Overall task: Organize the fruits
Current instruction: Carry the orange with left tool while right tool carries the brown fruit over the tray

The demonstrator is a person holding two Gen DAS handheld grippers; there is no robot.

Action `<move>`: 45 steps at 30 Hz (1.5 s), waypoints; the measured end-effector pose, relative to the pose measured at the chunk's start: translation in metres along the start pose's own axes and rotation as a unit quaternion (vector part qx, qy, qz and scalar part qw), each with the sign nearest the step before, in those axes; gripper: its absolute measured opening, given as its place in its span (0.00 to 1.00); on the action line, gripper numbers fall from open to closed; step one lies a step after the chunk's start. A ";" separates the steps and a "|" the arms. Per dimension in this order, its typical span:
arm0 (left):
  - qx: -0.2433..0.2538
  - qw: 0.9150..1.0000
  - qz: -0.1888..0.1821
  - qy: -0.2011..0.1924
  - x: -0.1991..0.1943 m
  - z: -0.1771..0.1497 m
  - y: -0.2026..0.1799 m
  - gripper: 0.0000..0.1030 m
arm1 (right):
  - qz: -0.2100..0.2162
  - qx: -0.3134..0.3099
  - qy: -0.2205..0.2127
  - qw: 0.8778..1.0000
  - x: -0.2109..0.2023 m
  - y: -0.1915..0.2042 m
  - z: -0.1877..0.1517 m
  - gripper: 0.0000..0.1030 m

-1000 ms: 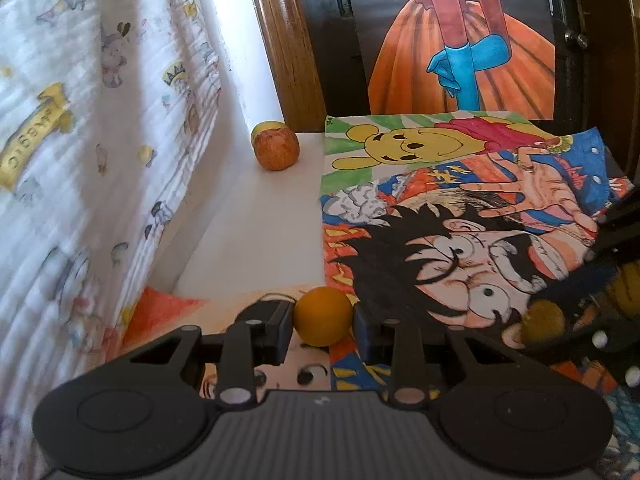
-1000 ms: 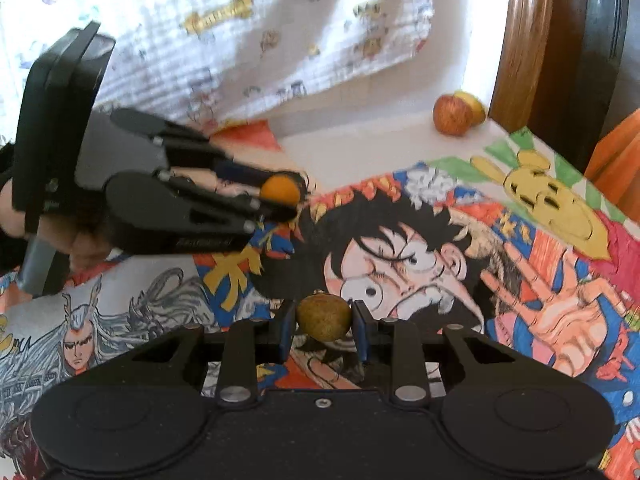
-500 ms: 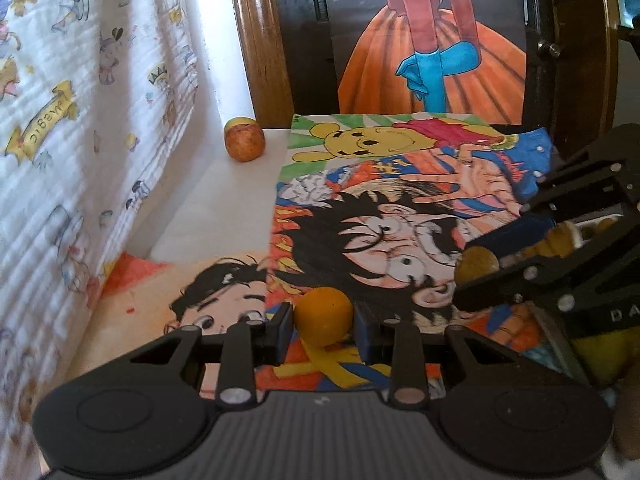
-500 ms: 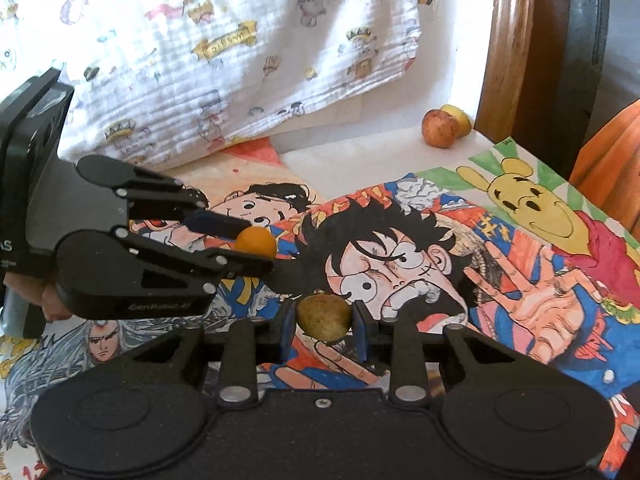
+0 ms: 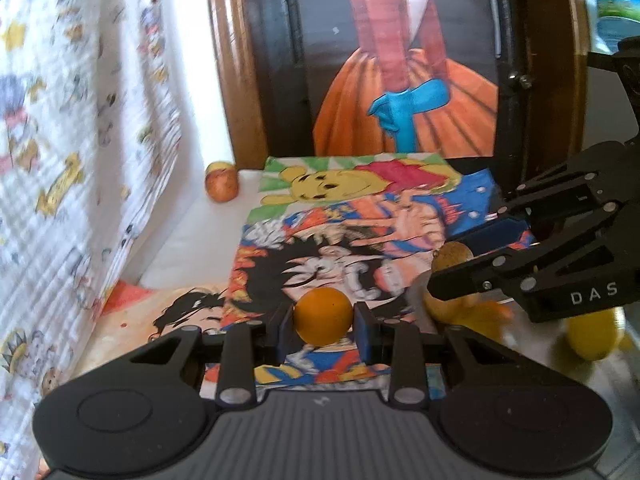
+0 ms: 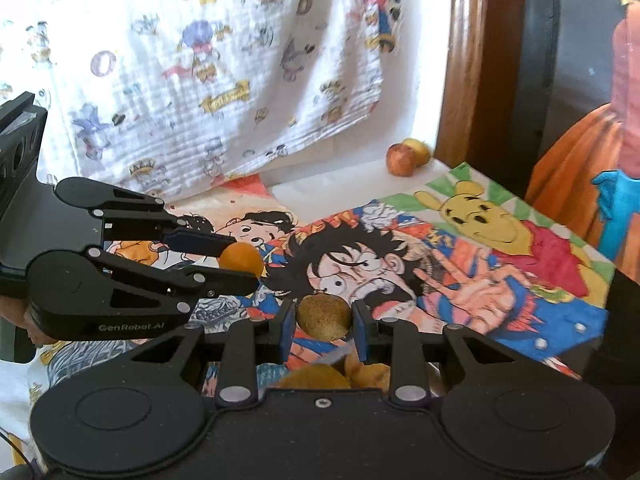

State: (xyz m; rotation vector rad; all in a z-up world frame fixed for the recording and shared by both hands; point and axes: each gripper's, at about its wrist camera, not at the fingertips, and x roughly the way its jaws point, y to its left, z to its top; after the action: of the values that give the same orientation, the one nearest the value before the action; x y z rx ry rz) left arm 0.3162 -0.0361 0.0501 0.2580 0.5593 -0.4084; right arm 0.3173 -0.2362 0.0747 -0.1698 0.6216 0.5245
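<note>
A white cloth (image 6: 208,80) printed with small cartoon figures hangs along the left side of the scene. Just below it, the left hand-held gripper (image 6: 240,268) is clenched on a small orange fruit (image 5: 323,316), holding it above the colourful cartoon drawings (image 6: 460,264) that cover the counter (image 5: 192,248). Far back on the left, where the bare white counter meets a wooden post (image 5: 236,80), a reddish apple (image 6: 401,161) sits touching a yellowish fruit (image 6: 418,148) behind it. To the right of the orange fruit, the right hand-held gripper (image 6: 323,318) grips a brown, rough-skinned fruit (image 6: 323,317) between its blue-padded fingers, also above the drawings. Directly beneath that gripper, near the front edge, lie more yellowish-brown fruits (image 6: 316,376), partly hidden by the gripper body. In the left wrist view a yellow fruit (image 5: 594,338) rests at the near right, below the right gripper. At the far right stands a drawing of a figure in an orange dress (image 5: 404,120).
</note>
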 end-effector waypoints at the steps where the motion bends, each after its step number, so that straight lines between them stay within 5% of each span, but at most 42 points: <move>1: 0.002 1.000 -0.003 -0.002 -0.003 0.001 -0.005 0.34 | -0.004 0.002 -0.004 1.000 -0.008 -0.001 -0.002 0.31; 23: 0.002 0.997 -0.073 -0.024 -0.067 -0.012 -0.094 0.34 | -0.058 0.038 -0.019 0.997 -0.125 0.016 -0.089 0.31; 45: -0.092 0.993 -0.073 0.025 -0.079 -0.048 -0.118 0.34 | -0.081 0.101 -0.029 0.991 -0.129 0.014 -0.131 0.31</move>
State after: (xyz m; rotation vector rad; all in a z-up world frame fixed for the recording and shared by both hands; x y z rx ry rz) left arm 0.1811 -0.1001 0.0398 0.0496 0.6640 -0.4900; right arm 0.1539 -0.3180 0.0459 -0.0133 0.5948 0.3069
